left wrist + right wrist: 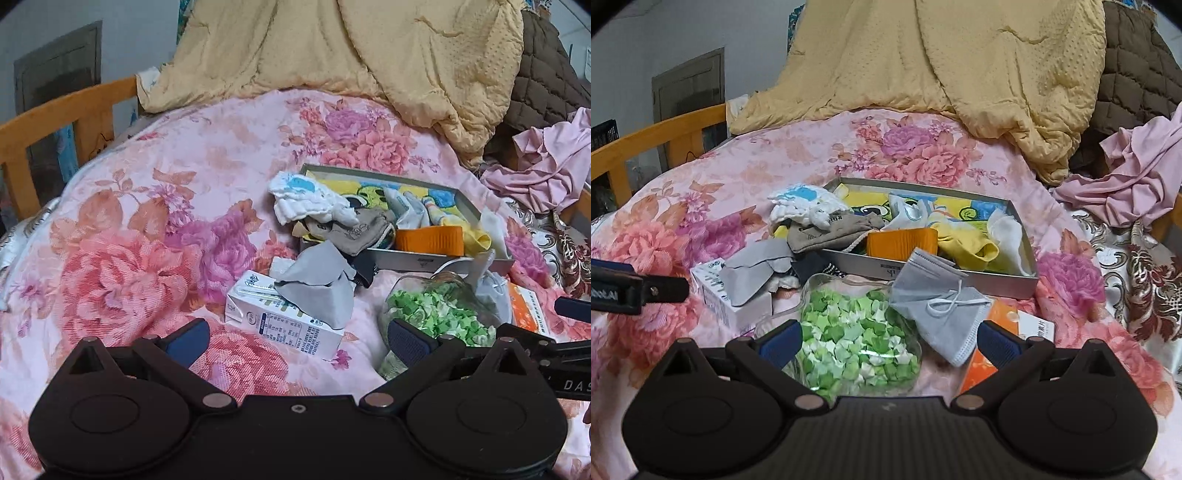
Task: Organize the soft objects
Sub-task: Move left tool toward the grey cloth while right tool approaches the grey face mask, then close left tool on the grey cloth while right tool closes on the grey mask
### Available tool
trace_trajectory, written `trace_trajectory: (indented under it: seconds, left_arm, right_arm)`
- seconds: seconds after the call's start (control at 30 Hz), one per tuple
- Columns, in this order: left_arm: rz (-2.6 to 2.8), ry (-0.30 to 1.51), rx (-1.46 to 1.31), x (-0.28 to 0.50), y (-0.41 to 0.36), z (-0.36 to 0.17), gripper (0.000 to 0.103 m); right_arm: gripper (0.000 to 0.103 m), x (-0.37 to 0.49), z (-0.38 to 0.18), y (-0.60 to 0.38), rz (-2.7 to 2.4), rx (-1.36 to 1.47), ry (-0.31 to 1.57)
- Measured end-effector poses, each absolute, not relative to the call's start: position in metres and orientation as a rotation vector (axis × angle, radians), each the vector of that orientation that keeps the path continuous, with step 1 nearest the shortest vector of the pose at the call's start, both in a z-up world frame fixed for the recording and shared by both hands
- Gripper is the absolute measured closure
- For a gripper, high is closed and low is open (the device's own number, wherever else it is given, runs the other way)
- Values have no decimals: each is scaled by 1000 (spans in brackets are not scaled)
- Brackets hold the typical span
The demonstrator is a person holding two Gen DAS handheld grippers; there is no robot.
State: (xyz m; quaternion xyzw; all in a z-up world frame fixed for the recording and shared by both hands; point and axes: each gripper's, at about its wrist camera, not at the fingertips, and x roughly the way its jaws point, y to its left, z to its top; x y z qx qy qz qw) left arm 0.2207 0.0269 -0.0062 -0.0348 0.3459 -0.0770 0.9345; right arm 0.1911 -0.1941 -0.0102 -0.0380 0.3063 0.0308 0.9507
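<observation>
Both our grippers, left [297,338] and right [888,338], gape empty; the limp gray face mask [938,302] (featherlight) wants pinching mid-fold.

A home bedroom, judging by the wooden-railed bed [66,107] under a floral quilt [155,206], a heaped yellow blanket [945,62] and crumpled pink clothing [1137,184].

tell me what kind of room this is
Most likely a bedroom: the clutter lies on a bed with a pink floral bedspread, a yellow quilt heaped behind it, and a wooden bed rail along the side.
</observation>
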Motion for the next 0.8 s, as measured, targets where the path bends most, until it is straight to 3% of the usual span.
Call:
trace_trajectory:
  seconds: [0.8]
  left_arm:
    - [-371,656,-34,303,17,-47,1]
  right_arm:
    - [0,254,-38,-193,-75,-118,617]
